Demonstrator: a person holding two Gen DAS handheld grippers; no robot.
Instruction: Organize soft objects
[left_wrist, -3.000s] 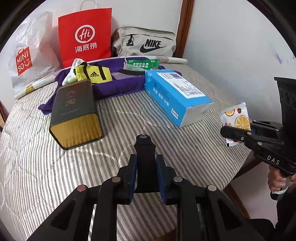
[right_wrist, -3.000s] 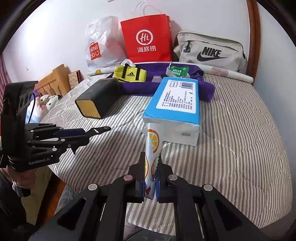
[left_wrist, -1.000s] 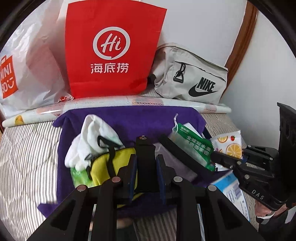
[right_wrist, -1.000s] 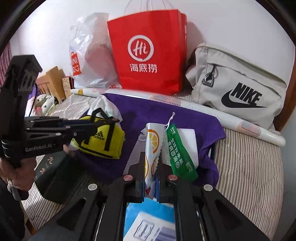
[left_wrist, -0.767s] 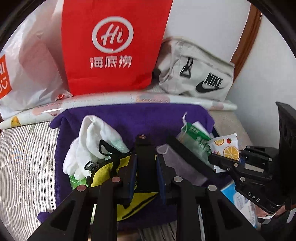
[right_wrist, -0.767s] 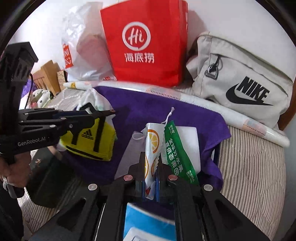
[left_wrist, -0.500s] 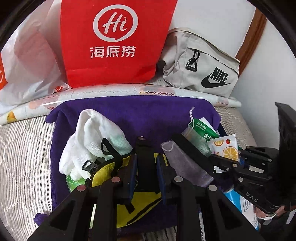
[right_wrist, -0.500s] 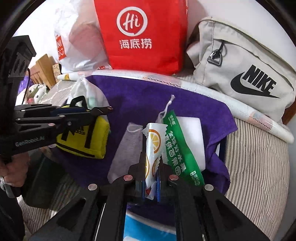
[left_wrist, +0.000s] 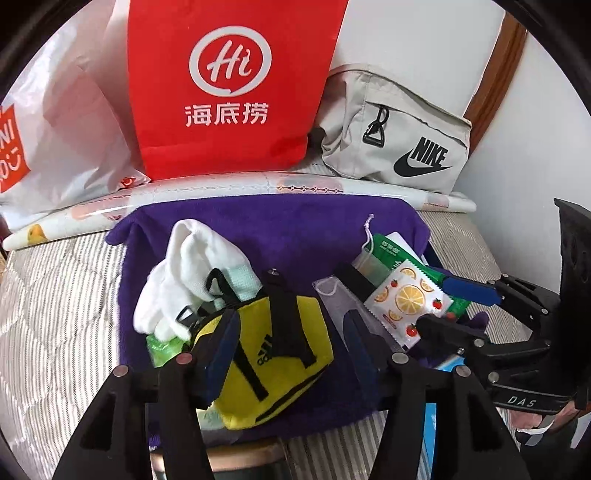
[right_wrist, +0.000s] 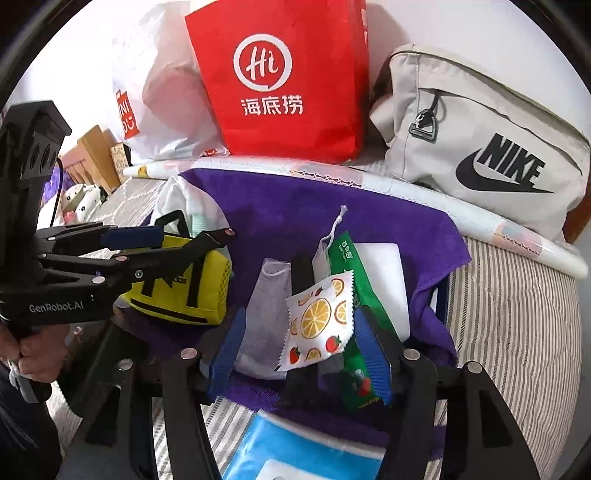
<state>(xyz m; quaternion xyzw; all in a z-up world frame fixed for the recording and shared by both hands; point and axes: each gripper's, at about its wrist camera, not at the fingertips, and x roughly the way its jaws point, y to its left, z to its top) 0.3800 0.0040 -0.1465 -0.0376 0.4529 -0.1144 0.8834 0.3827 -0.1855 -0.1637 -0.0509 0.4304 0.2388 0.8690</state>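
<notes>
Three bags (left_wrist: 229, 88), two sachets (right_wrist: 317, 317), perhaps one sock (left_wrist: 192, 266).

Both arms reach forward, angled downward: the left hand-held gripper (left_wrist: 291, 341) and right hand-held gripper (right_wrist: 299, 343) have jaws opening.

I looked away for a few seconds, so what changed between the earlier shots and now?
The right gripper carried the fruit-print packet from the bed's edge to the purple cloth; its jaws are opening and the packet has tipped flat onto the green packet. The left gripper came over the yellow pouch, its jaws opening around it. Red bag and grey bag unchanged.
</notes>
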